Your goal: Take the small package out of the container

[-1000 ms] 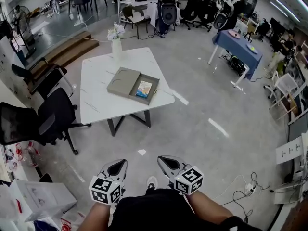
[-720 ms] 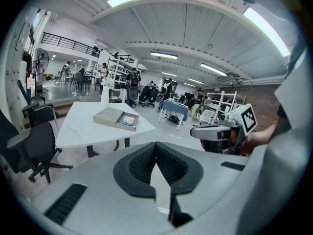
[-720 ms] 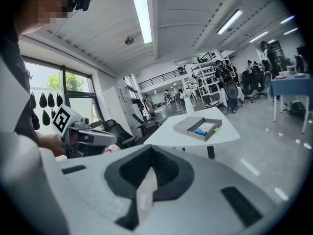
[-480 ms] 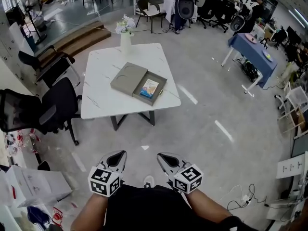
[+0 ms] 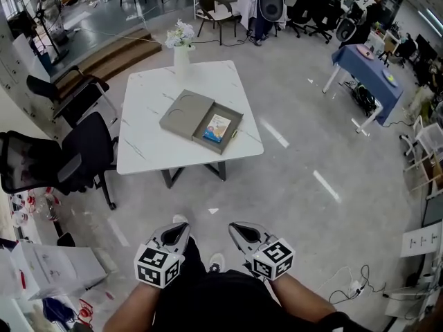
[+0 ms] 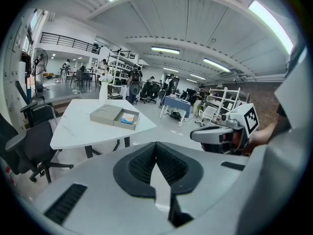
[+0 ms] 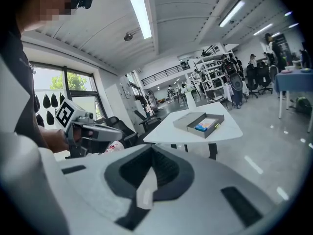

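A grey flat container (image 5: 237, 121) lies open on the white table (image 5: 149, 151), its lid (image 5: 187, 113) beside it on the left. Inside the container lies the small blue and yellow package (image 5: 217, 128). Both grippers are held low by the person's waist, far short of the table. My left gripper (image 5: 176, 232) is shut and holds nothing. My right gripper (image 5: 240, 230) is shut too, with nothing in it. The left gripper view shows the package (image 6: 128, 118) far off; the right gripper view also has the package (image 7: 205, 125) at a distance.
A white vase with flowers (image 5: 181, 54) stands at the table's far edge. Black office chairs (image 5: 41, 164) stand left of the table. White boxes (image 5: 48, 275) sit on the floor at lower left. A blue table (image 5: 367, 64) stands at far right.
The person has stepped towards the table, which now sits slightly nearer and more central. A foot shows by the left gripper. Both grippers stay shut at the waist.
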{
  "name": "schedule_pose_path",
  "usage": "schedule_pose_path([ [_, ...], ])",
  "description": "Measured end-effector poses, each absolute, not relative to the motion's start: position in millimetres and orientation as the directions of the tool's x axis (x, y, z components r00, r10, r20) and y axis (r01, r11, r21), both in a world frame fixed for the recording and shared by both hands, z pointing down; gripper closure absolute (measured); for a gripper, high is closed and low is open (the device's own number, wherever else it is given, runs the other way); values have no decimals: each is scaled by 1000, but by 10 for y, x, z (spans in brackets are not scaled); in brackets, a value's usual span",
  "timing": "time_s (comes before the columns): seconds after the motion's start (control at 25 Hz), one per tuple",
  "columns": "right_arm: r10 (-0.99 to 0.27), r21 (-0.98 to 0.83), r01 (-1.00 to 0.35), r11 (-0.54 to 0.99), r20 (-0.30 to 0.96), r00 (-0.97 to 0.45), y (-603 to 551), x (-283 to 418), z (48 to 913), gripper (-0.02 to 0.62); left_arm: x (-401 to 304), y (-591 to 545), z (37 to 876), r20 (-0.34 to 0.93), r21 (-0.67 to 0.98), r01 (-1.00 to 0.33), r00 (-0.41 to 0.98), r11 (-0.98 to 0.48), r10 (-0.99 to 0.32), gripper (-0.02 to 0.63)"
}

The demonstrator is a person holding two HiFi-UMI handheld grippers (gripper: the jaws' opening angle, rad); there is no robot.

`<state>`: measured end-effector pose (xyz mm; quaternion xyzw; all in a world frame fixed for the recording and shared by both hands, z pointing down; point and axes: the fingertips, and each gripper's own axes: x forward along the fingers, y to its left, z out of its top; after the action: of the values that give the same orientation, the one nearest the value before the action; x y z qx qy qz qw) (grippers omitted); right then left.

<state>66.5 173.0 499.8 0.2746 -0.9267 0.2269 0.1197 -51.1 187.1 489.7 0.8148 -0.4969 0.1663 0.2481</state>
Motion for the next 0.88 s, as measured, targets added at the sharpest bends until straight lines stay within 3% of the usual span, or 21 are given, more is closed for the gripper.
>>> schedule_pose_path([
  [0.32,-466,-379,-579,721,352,-811,1571,599,5119,594,-652,1620,5044,494,389,-869,477,-306,-727,603],
  [0.88,-506,-332,-629,703,388,-771,847,359,5041,594,-924,820,4879,462,355,-854,514,-380,-723,603],
])
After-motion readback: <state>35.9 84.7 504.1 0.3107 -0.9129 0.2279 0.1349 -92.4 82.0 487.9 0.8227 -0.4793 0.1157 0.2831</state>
